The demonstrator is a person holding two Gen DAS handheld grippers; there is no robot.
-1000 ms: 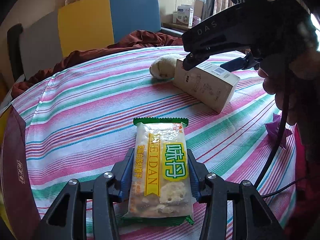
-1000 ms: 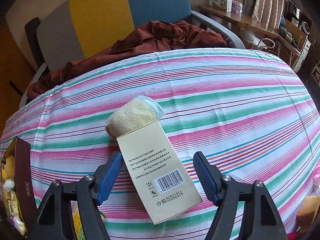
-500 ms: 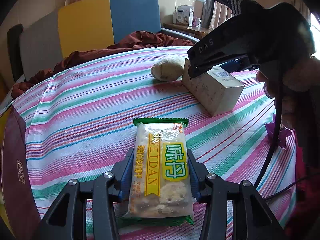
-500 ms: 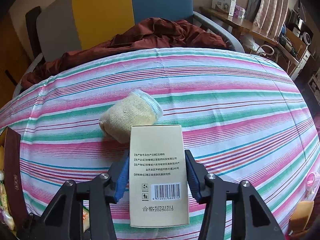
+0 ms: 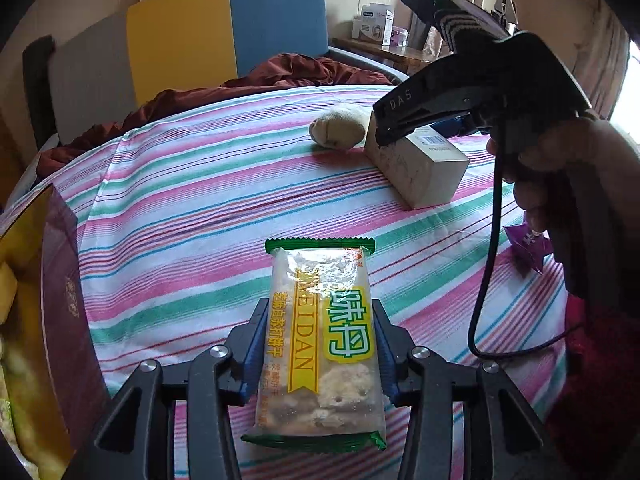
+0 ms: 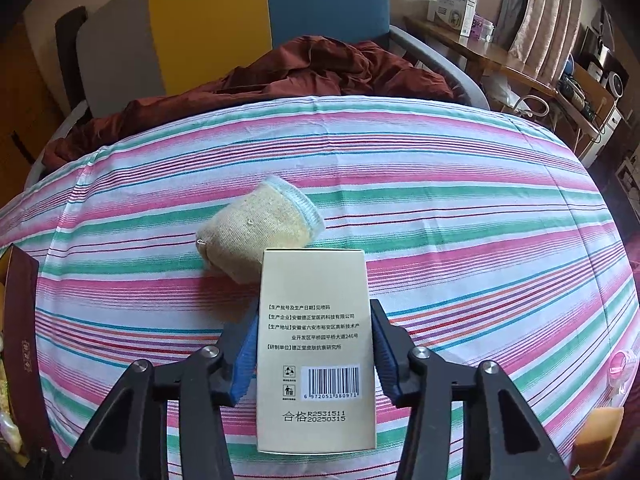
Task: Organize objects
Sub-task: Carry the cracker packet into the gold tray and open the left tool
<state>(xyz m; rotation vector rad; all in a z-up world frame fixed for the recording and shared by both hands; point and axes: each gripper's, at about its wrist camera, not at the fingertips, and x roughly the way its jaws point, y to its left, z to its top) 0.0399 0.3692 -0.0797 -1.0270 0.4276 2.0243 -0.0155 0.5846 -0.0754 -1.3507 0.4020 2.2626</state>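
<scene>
A clear snack packet (image 5: 320, 340) with green ends and yellow lettering is clamped lengthwise in my left gripper (image 5: 320, 320), which is shut on it just above the striped tablecloth (image 5: 200, 208). My right gripper (image 6: 314, 332) is shut on a beige carton (image 6: 314, 280) with a barcode; its blue pads press both long sides. In the left wrist view the carton (image 5: 416, 172) rests on the cloth under the right tool, held by a hand. A rolled cream sock (image 6: 260, 232) lies against the carton's far end.
A dark red open box (image 5: 60, 300) with yellow contents stands at the table's left edge. A purple wrapper (image 5: 528, 244) lies at the right, and a small pink item (image 6: 620, 364) and an orange piece (image 6: 596, 432) near the right edge. A chair with a maroon cloth (image 6: 320, 72) stands behind.
The right jaws came in from wide apart and closed on the carton, which turned straight between them. The left gripper rose slightly with the packet, and the red box came further into view.
</scene>
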